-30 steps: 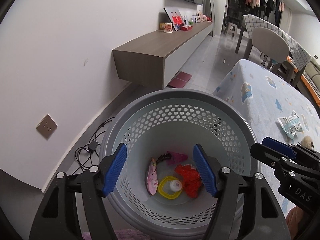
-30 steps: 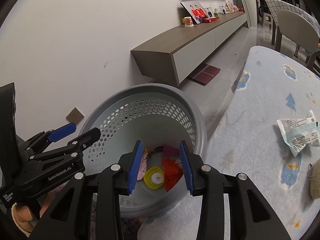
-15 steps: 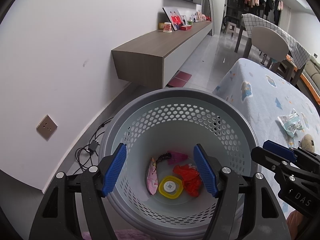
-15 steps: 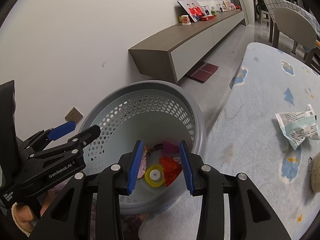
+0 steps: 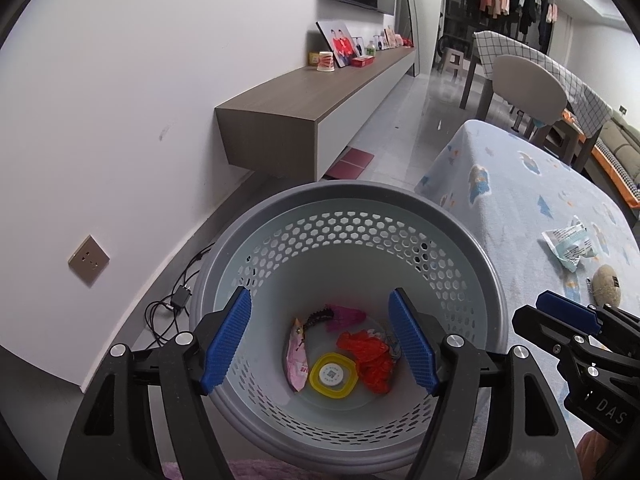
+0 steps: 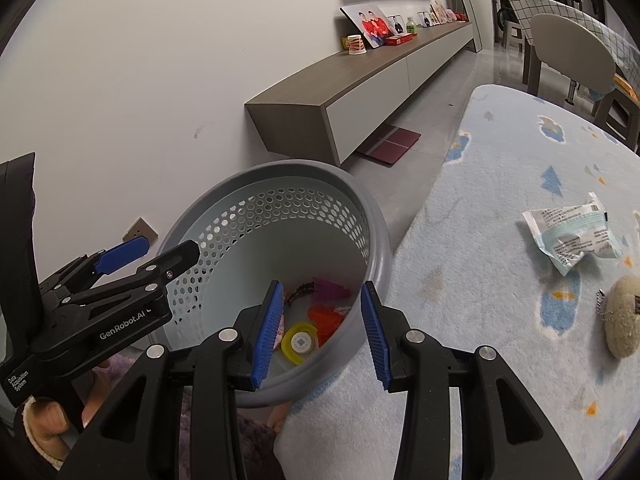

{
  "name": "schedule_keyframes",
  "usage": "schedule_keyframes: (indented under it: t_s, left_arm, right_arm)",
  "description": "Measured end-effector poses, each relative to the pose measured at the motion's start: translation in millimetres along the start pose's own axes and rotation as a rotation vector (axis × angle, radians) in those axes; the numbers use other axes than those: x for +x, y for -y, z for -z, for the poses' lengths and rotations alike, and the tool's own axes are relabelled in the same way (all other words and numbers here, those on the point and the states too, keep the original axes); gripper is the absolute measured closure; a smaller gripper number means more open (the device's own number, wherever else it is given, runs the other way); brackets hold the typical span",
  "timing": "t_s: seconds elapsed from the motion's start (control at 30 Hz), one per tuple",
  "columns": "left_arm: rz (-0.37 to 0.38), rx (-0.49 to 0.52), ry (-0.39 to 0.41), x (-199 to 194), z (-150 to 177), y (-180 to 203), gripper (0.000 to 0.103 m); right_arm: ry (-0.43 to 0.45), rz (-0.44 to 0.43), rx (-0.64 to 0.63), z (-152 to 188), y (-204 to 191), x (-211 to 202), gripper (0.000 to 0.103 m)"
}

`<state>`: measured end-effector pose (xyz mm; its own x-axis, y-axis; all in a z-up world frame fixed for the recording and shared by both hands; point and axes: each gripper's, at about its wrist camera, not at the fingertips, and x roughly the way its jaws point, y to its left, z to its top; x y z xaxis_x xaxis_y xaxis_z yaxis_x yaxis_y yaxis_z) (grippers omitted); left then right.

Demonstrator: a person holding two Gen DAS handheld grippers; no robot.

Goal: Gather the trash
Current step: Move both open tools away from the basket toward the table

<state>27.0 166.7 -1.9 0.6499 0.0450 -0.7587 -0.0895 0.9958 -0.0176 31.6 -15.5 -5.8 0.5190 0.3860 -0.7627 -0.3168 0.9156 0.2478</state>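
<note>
Both grippers hover over the basket (image 5: 472, 248), jaws apart and empty: left gripper (image 5: 320, 340), right gripper (image 6: 320, 332). Remaining trash is the wrapper (image 6: 572, 236), lying on the blanket (image 6: 500, 184) well right of the basket. It looks light, thin, crinkly and likely slippery. Pinch a crumpled fold or sealed edge, not the flat face.

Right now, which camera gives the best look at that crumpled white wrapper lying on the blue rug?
The right wrist view: the wrapper lies large and unobstructed there, its printed text visible. The left wrist view shows the same wrapper smaller, squeezed toward the distorted right edge.
</note>
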Motion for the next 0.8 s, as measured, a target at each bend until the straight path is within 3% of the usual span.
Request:
schedule_keyframes:
  t_s: [0.43,0.8]
  left_arm:
    - [0.056,0.046,0.015,-9.5,5.4,23.3,0.028]
    - [0.138,0.137,0.038,-24.4,13.6,70.5,0.026]
  right_arm:
    - [0.039,0.055,0.052,19.7,25.9,-34.5,0.061]
    - [0.061,0.173,0.167,59.8,96.0,-76.2,0.057]
